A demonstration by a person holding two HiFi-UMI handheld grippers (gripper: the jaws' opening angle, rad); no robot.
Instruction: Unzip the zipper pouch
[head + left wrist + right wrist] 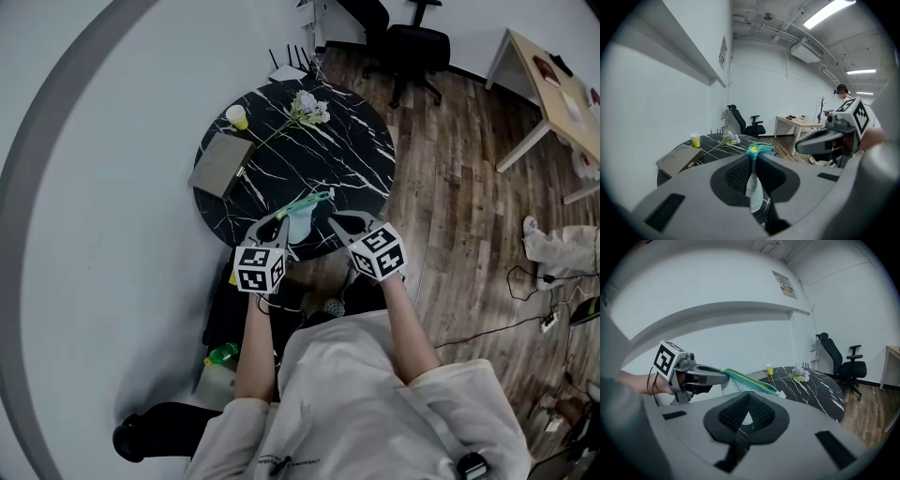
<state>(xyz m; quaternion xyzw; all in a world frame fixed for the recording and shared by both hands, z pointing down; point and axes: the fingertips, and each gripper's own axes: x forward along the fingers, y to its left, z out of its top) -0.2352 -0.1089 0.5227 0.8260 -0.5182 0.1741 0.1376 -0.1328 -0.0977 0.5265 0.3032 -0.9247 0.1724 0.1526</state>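
Note:
A pale blue zipper pouch (300,220) with a teal zipper hangs over the near edge of the round black marble table (356,159). My left gripper (280,223) is shut on one end of it. In the left gripper view the fabric (753,187) hangs down between the closed pads, with the teal zipper (760,149) sticking out past the left gripper (752,158). My right gripper (332,221) sits just right of the pouch, shut. In the right gripper view the zipper (750,380) runs from the left gripper (723,377) across behind the right gripper (748,395). Nothing shows between its pads.
On the table lie a brown cardboard cup carrier (221,164), a yellow paper cup (236,116) and a flower stem (307,108). A black office chair (403,47) and a wooden desk (553,94) stand beyond. A green bottle (222,353) and cables (525,319) are on the floor.

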